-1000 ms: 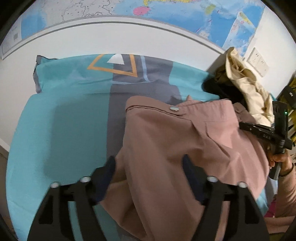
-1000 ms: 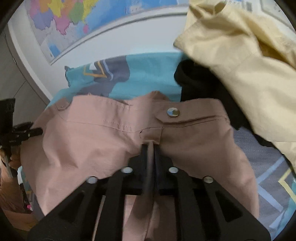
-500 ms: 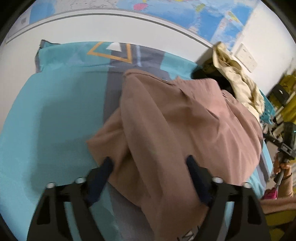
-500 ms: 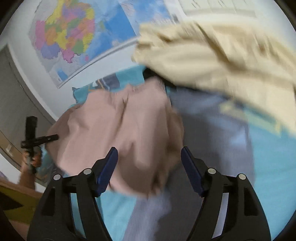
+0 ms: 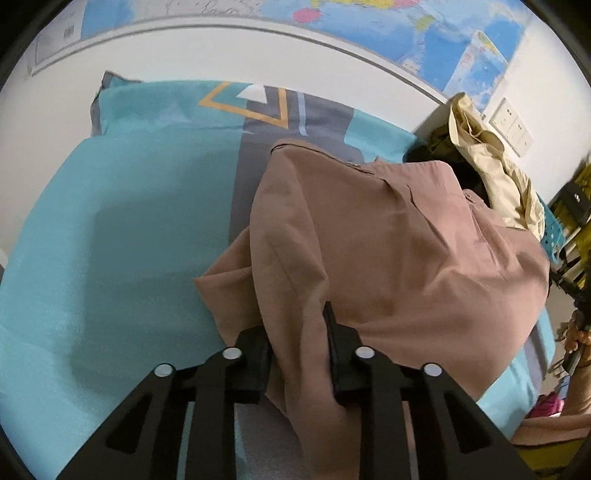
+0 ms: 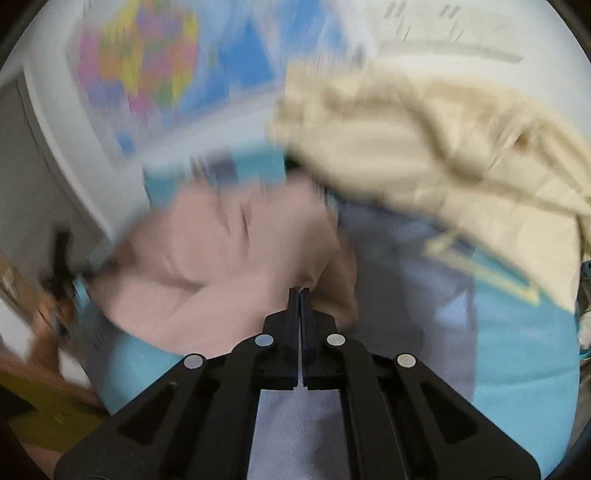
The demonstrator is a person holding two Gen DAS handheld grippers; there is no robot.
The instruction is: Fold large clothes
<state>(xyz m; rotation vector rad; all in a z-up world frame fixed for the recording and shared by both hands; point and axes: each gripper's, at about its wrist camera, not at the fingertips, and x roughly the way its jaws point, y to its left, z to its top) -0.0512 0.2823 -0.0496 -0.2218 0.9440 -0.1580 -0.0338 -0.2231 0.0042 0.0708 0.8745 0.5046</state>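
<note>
A dusty-pink garment [image 5: 388, 251] lies bunched on the teal and grey bed [image 5: 129, 221]. My left gripper [image 5: 297, 332] is closed on a thick fold of its near edge, cloth filling the gap between the fingers. In the blurred right wrist view the pink garment [image 6: 229, 251] lies ahead, and my right gripper [image 6: 299, 295] has its fingers pressed together at the garment's near right edge; whether cloth sits between them is too blurred to tell.
A cream garment [image 5: 491, 173] over dark clothes is piled at the bed's far right corner; it also shows in the right wrist view [image 6: 443, 155]. A wall with maps [image 5: 332, 22] runs behind the bed. Yellow and teal shelving [image 5: 569, 221] stands at the right.
My left gripper closed from wide open onto the pink garment's near fold. My right gripper let go of the waistband, opened, swung back, then closed again at the garment's edge.
</note>
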